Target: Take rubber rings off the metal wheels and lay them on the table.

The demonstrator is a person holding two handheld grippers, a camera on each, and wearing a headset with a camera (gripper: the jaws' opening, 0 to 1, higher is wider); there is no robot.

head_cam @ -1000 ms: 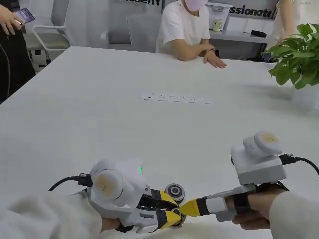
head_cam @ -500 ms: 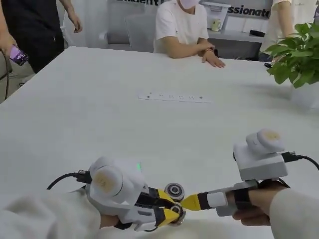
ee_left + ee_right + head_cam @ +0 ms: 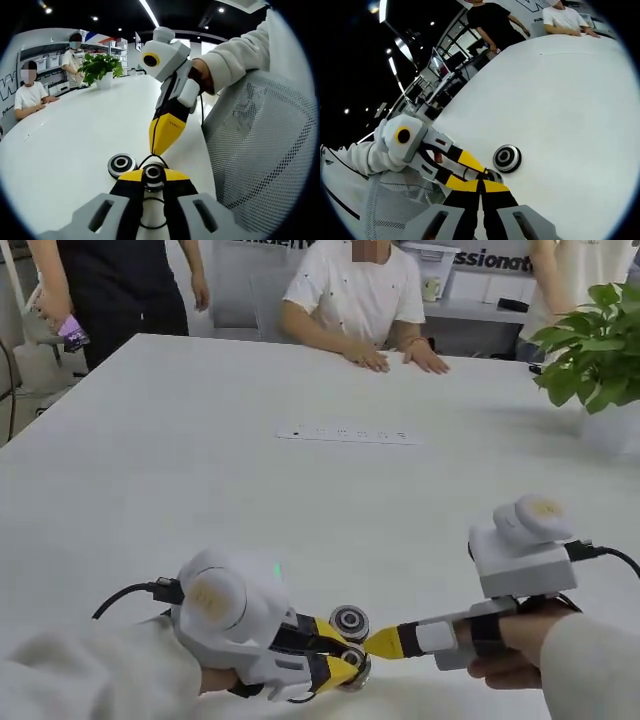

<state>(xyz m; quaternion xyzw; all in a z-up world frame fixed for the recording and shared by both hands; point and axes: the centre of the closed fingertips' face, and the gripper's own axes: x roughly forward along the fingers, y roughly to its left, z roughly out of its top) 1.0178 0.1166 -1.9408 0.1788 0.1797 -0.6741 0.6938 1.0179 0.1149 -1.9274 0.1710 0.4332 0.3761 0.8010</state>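
The left gripper (image 3: 342, 657) is sitting low at the near edge of the desk (image 3: 300, 500), its yellow fingers clamping a metal wheel (image 3: 153, 176) between them, just above the surface. A thin black rubber ring (image 3: 144, 161) is looping off that wheel toward the other tool. Part of it is trailing back under the left fingers, so it is looking only partly freed. Just beside the held wheel, a second wheel (image 3: 350, 622) is lying flat on the desk, apparently with its dark ring in place.

The right gripper (image 3: 385, 643) is reaching in from the right, its fingers pinched almost shut on the ring's far loop right at the held wheel.

The main risk is the stretched ring snapping out of that narrow pinch and springing back onto the wheel, or flying off the desk. A hard pull could also be dragging the wheel out of the left fingers, since they are holding it only by its rim. Either tool swinging sideways could be knocking the loose second wheel and sending it rolling.
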